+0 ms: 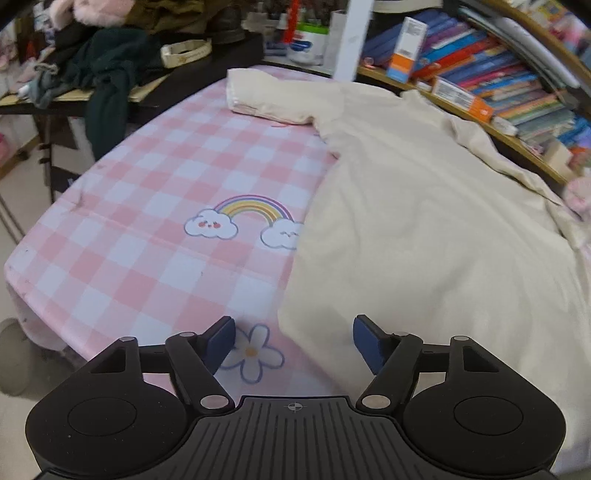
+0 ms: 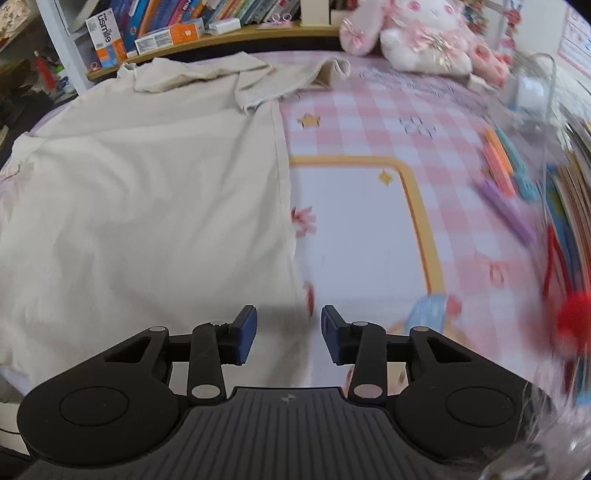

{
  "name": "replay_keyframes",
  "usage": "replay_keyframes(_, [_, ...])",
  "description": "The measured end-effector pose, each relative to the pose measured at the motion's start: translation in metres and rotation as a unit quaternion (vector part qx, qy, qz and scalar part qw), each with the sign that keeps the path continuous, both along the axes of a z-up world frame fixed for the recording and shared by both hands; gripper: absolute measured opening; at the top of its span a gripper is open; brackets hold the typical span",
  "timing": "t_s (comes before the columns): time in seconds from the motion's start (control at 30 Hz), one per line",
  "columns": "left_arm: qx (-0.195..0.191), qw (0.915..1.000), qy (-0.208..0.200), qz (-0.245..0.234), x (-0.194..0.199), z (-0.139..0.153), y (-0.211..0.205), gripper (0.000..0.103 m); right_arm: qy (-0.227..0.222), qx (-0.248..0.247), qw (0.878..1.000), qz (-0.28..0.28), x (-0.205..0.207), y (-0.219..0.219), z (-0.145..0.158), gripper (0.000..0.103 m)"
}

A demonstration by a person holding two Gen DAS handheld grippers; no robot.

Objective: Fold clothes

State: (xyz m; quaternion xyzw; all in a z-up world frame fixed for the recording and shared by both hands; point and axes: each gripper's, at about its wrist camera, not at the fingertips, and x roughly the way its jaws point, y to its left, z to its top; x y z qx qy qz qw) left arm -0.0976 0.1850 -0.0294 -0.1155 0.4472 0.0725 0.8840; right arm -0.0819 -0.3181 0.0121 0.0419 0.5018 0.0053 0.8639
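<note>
1. Only the left wrist view shows the bench's left half: at 10 o'clock a side table (image 1: 110, 94) draped with dark green clothing (image 1: 110, 74), and at 8 o'clock a printed rainbow (image 1: 253, 210) between two smiling clouds on the pink-and-white checked cover (image 1: 147, 236).
2. The left tool (image 1: 294, 341) hangs with its blue pads wide apart, holding nothing, over the shirt's lower left edge beside a printed flower (image 1: 253, 350).
3. The cream shirt (image 1: 424, 229) lies flat on the bench, soft and faintly creased; one short sleeve (image 1: 269, 98) reaches out at 11 o'clock, its cuff thick and folded.
4. Both views show a curved wooden shelf (image 1: 461, 110) of bright books behind the shirt.
5. The right tool (image 2: 289, 334) is partly open, gripping nothing, over the shirt's (image 2: 147, 206) lower right corner, its seamed side edge running up to 12 o'clock.
6. Only the right wrist view shows a yellow-bordered white panel (image 2: 417, 206) on the cover, a fluffy pink-and-white plush rabbit (image 2: 417, 33) at 1 o'clock, and blurred coloured items (image 2: 509, 173) at 3 o'clock.
</note>
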Motion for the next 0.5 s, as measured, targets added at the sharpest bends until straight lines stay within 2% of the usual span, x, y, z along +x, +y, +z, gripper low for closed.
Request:
replay_keyframes(0.03, [-0.004, 0.9999, -0.005, -0.009, -0.002, 0.000, 0.001, 0.050, 0.000, -0.004, 1.000, -0.012, -0.005, 0.002, -0.002, 0.019])
replay_keyframes(0.07, [-0.016, 0.9997, -0.009, -0.015, -0.003, 0.000, 0.001, 0.036, -0.006, -0.007, 1.000, -0.023, -0.011, 0.003, -0.003, 0.018])
replay_keyframes(0.1, [-0.033, 0.9992, -0.012, -0.020, -0.002, -0.001, 0.002, 0.017, -0.014, -0.010, 0.999, -0.034, -0.016, 0.004, -0.005, 0.014])
replay_keyframes(0.13, [-0.063, 0.9975, -0.011, -0.029, 0.000, -0.001, 0.004, 0.012, -0.020, -0.013, 0.999, -0.043, -0.019, 0.004, -0.006, 0.008])
replay_keyframes(0.23, [-0.160, 0.9862, -0.011, -0.040, 0.008, 0.001, 0.012, 0.010, -0.028, -0.014, 0.997, -0.071, -0.024, 0.007, -0.007, 0.004])
replay_keyframes(0.33, [-0.223, 0.9726, -0.051, -0.044, 0.021, 0.021, 0.005, 0.010, -0.033, -0.013, 0.995, -0.089, -0.025, 0.013, -0.006, 0.004])
replay_keyframes(0.4, [-0.256, 0.9600, -0.079, -0.082, 0.038, 0.037, -0.019, 0.012, -0.035, -0.016, 0.995, -0.092, -0.025, 0.017, -0.006, 0.004])
replay_keyframes(0.43, [-0.270, 0.9532, -0.080, -0.111, 0.048, 0.041, -0.035, 0.012, -0.035, -0.017, 0.995, -0.094, -0.025, 0.020, -0.006, 0.004])
replay_keyframes(0.5, [-0.298, 0.9364, -0.074, -0.169, 0.068, 0.046, -0.067, 0.021, -0.032, -0.013, 0.994, -0.099, -0.023, 0.023, -0.007, 0.004])
